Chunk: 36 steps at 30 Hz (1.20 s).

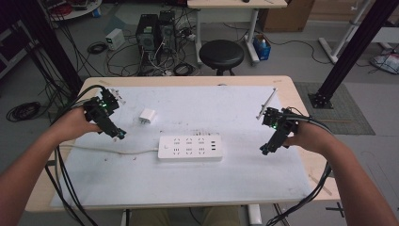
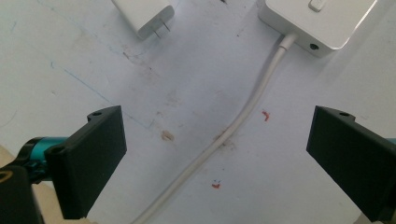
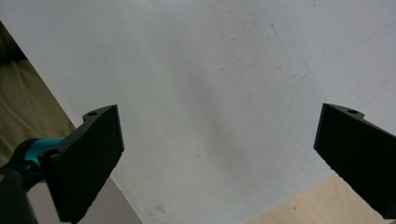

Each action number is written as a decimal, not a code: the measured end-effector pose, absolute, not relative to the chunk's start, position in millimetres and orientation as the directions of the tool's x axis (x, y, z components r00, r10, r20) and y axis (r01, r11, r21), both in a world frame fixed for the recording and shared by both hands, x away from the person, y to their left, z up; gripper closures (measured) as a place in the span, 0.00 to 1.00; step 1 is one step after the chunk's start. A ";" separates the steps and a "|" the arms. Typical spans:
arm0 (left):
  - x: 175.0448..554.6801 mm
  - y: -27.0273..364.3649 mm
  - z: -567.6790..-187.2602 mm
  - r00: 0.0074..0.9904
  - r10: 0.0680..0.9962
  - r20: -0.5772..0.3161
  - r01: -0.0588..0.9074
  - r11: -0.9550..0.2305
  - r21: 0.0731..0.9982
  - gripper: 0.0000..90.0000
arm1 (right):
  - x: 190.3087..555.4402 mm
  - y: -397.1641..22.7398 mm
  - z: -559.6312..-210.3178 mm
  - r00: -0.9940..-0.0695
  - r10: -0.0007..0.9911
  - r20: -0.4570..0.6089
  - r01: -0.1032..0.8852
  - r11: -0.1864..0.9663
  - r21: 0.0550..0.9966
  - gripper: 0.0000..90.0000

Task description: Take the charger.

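I have both tongs standing wide open with nothing between their jaws. The left tongs (image 1: 118, 134) hover over the left part of the white mat (image 1: 235, 179). The right tongs (image 1: 265, 149) hang over the mat's right part, with bare mat under their jaws in the right gripper view.

The work looks to me like plugging the small white charger (image 1: 147, 116) into the white power strip (image 1: 190, 148). The charger lies on the tabletop (image 1: 301, 94) just beyond and left of the strip, apart from it, and near my left tongs. In the left gripper view the charger (image 2: 144, 14) lies flat with its two metal prongs pointing toward me.

I judge the charger light, rigid and smooth-sided, so it could slip or twist in the pads. I would take it across its two broad flat faces, well back from the prongs, which must stay free. The strip is heavier but may slide when pushed on, so I would pin its body with the right tongs. Its cord (image 2: 243, 116) is limp and runs off the left edge of the mat.

In the left gripper view the charger's body is cut off at the top and the strip (image 2: 322, 21) shows one corner. From the high view I cannot make out which sockets suit two prongs.
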<state>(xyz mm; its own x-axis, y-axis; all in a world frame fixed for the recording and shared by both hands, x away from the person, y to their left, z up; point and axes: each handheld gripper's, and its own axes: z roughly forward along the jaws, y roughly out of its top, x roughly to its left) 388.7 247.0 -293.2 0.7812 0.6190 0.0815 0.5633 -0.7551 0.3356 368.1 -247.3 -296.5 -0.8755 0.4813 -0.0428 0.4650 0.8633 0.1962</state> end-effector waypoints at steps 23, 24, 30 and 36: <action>408.7 235.7 -292.0 0.623 0.783 -0.001 0.714 -0.567 0.411 0.05 | 366.2 -237.0 -298.9 -0.875 0.482 -0.040 0.460 0.855 0.240 0.01; 411.1 234.0 -291.9 0.608 0.794 -0.002 0.720 -0.551 0.422 0.05 | 366.6 -237.1 -299.2 -0.879 0.475 -0.040 0.452 0.858 0.244 0.01; 429.8 223.2 -297.4 0.515 0.857 -0.015 0.768 -0.454 0.451 0.05 | 365.6 -238.7 -299.1 -0.880 0.473 -0.043 0.450 0.859 0.245 0.01; 451.2 215.7 -315.5 0.444 0.895 -0.042 0.814 -0.383 0.437 0.05 | 365.5 -242.2 -299.0 -0.875 0.483 -0.043 0.459 0.854 0.245 0.01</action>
